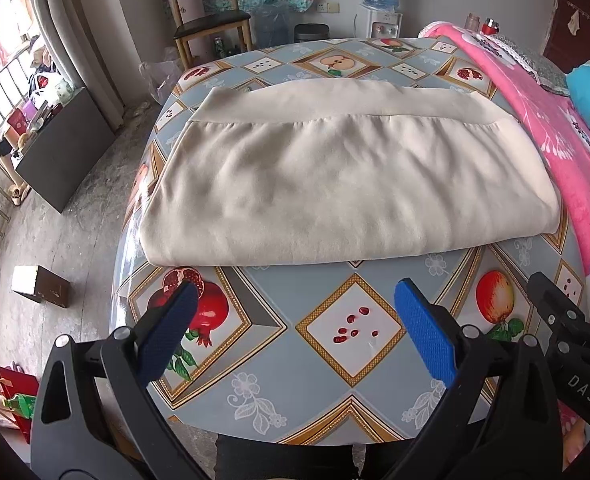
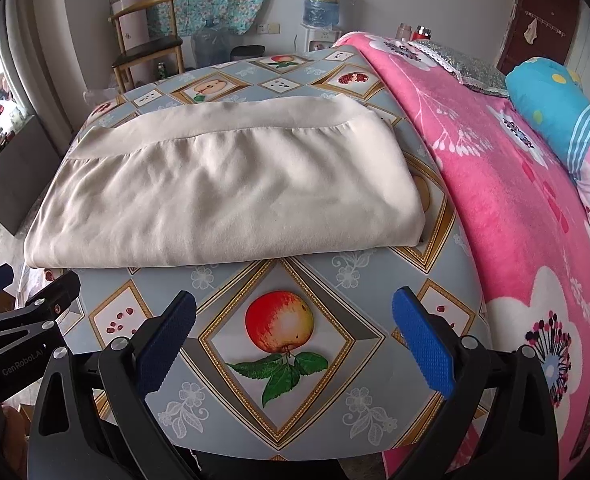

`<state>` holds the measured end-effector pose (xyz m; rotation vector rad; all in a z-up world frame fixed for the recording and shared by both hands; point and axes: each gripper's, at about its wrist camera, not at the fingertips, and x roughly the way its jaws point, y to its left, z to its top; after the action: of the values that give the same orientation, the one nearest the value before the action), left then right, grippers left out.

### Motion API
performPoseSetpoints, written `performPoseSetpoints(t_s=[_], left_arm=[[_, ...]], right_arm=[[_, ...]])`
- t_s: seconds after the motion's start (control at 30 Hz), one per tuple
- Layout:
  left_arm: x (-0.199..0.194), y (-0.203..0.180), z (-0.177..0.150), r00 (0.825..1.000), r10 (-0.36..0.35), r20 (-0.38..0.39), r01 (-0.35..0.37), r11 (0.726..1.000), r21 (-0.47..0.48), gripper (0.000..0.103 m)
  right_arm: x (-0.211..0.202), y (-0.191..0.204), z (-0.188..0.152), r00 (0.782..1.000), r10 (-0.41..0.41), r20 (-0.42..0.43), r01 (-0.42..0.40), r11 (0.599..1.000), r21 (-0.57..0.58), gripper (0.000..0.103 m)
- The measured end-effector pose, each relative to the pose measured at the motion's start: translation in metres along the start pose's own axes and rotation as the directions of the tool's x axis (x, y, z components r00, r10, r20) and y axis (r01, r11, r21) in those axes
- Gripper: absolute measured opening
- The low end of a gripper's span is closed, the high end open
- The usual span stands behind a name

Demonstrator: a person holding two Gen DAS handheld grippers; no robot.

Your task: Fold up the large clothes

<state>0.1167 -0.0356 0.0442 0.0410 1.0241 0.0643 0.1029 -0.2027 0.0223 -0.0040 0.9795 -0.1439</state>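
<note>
Both claws hang empty while the cream garment point(image 1: 335, 176) lies folded on the surface point(image 1: 327, 360).

The left claw point(image 1: 295, 332) sits low in its frame with fingers spread wide apart, nothing between them, and the right claw point(image 2: 293, 338) shows the same wide gap over the printed apple at the bottom of its frame. Neither touches cloth. The garment fills the middle of both views as a tidy rectangle, its ribbed band along the far edge, a doubled fold facing the claws, a few soft wrinkles on top. A pink blanket point(image 2: 495, 184) runs down the right side, just beside it. By the look of it the folding is largely done; perhaps one more fold remains, or only smoothing.
</note>
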Motion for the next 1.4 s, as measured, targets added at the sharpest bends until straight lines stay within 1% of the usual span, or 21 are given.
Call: performPoseSetpoints(t_s=[0.3, 1.4], left_arm=[[0.001, 0.0024, 0.0006, 1.0, -0.003, 0.001, 0.003, 1.0, -0.015, 0.095], [-0.0007, 0.0029, 0.0024, 1.0, 0.001, 0.007, -0.001, 1.0, -0.017, 0.095]], right_arm=[[-0.0002, -0.0001, 0.0019, 1.0, -0.005, 0.001, 0.005, 1.0, -0.003, 0.096], [0.0009, -0.0018, 0.0026, 1.0, -0.02, 0.003, 0.02, 1.0, -0.001, 0.096]])
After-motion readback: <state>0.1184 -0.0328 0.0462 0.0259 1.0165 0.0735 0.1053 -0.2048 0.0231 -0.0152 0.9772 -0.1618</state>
